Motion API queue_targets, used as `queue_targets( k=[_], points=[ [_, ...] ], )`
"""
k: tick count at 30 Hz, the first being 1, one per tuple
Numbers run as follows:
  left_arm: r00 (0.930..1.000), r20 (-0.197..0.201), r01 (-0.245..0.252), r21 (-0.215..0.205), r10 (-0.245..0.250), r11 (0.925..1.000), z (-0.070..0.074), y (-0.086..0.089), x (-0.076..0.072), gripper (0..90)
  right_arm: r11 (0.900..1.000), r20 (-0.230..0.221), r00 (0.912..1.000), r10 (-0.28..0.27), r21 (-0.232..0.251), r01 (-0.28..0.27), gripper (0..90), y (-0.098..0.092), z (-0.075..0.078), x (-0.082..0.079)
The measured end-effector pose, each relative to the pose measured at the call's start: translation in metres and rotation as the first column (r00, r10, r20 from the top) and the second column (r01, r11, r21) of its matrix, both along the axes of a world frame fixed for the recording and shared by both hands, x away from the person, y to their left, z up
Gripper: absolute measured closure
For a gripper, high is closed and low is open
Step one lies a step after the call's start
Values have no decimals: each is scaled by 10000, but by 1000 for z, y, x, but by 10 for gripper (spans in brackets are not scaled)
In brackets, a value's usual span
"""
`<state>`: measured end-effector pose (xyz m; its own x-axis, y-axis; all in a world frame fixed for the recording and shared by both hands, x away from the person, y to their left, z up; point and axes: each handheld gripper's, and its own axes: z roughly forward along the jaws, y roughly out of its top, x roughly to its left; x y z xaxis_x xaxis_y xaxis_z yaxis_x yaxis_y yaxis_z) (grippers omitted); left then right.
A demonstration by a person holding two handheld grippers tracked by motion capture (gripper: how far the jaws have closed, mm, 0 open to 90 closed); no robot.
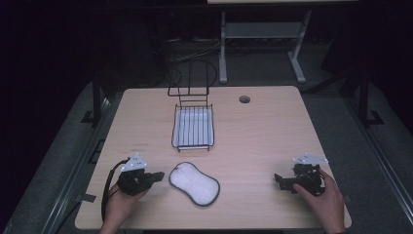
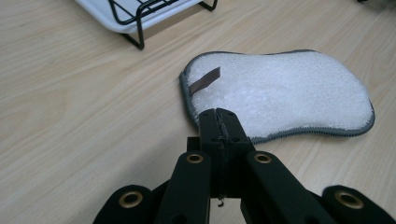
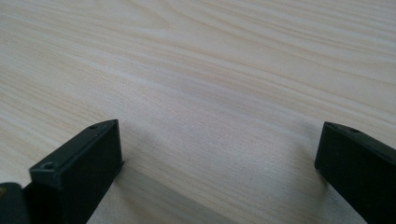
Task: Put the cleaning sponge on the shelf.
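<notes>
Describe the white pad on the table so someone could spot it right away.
On the wooden table, look at the near edge, in front of the black wire rack. The pad lies flat there, peanut-shaped, fluffy white with grey edging and a small brown tab.

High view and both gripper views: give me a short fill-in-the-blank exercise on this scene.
1. The white pad lies between the two grippers, nearer the ____ one.
2. The left gripper has its jaws ____.
3. The right gripper has its jaws ____ above bare table.
4. The wire rack stands ____ the pad.

Missing words: left; shut; open; behind
</notes>
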<state>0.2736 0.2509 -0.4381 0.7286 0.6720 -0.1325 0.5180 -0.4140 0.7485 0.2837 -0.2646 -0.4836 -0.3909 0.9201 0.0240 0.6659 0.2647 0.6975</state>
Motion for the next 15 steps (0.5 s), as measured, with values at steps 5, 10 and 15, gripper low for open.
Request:
queue_targets(
  k=[5,10,15],
  points=[
    [9998,-84,153,42,-153,9999,-2,-8,2,898,10000,-5,10000,-8,7,8,2,0,0,0],
    [9994,-150,324,130,-322,9994,-6,-14,5,898,10000,-5,10000,-8,8,8,2,0,0,0],
    [9985,-238,489,204,-484,9986,-8,-22,7,898,10000,-4,10000,-5,5,5,2,0,0,0]
  ],
)
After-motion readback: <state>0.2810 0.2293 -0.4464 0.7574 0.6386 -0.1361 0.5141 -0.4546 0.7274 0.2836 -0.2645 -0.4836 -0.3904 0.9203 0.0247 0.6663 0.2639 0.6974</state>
